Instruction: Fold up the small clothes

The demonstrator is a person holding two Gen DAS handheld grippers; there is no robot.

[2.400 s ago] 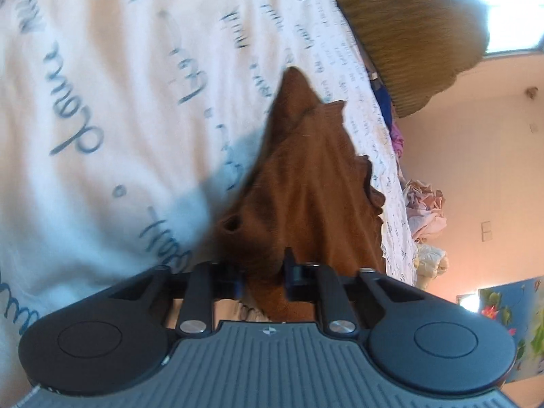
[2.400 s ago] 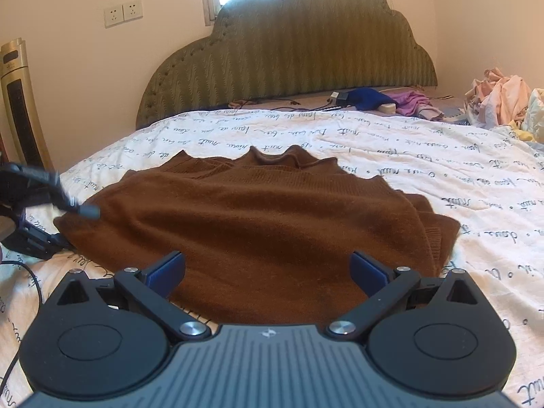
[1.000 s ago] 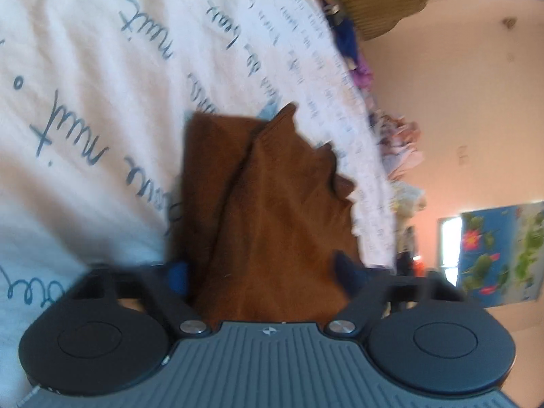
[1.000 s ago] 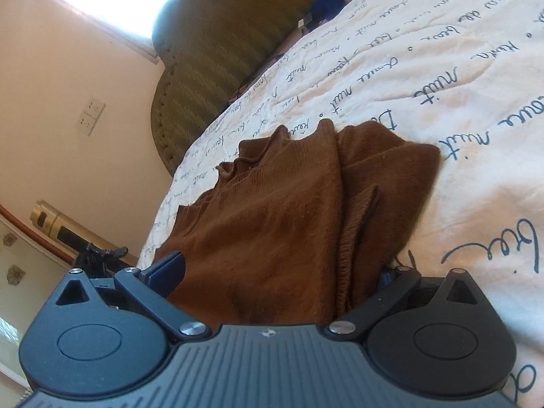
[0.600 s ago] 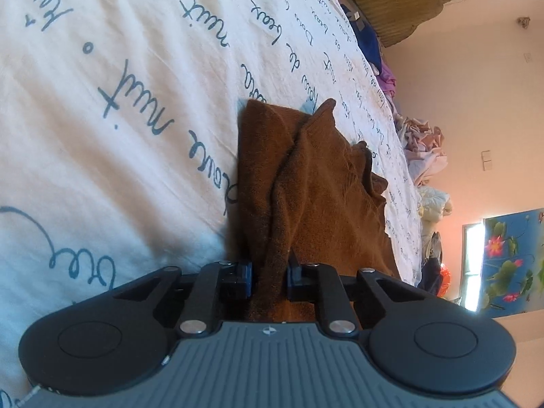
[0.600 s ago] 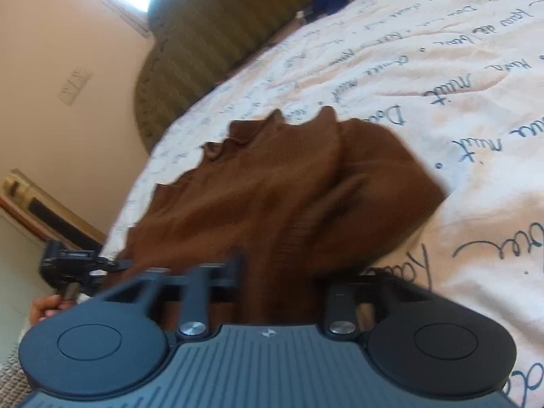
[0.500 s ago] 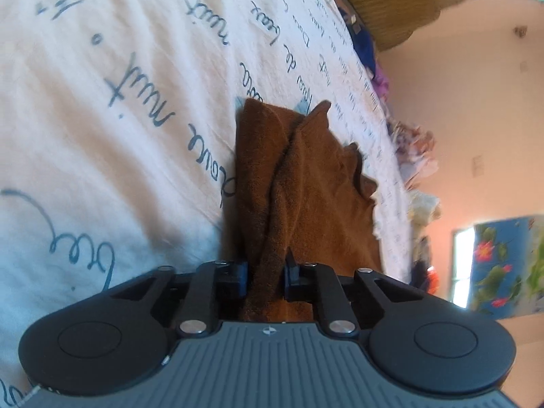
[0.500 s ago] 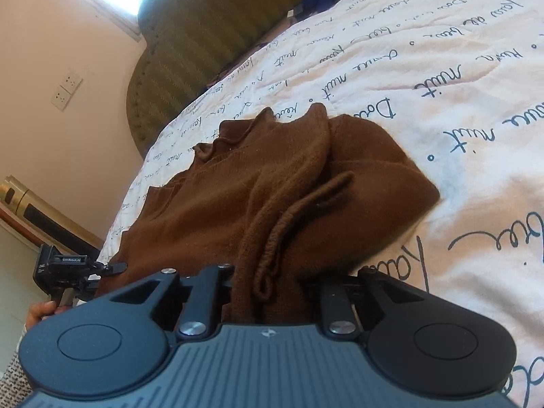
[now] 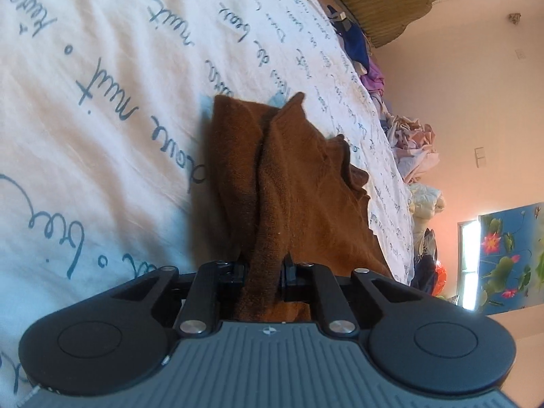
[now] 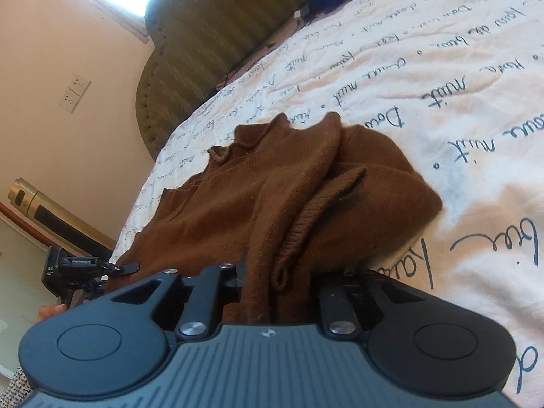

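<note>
Both hand-held grippers, left (image 9: pixel 264 270) and right (image 10: pixel 277 273), I see pinching the sweater (image 10: pixel 272 190) on the bed (image 10: pixel 459 78); headboard (image 10: pixel 217 34) beyond.

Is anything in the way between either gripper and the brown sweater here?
No. Both are already shut on the sweater: the left gripper pinches one bunched edge, the right gripper another. Only the printed bedsheet lies around it.

Both tongs, left (image 9: pixel 264 268) & right (image 10: pixel 277 273), pinched tight on brown sweater (image 10: pixel 258 204) hem.
</note>
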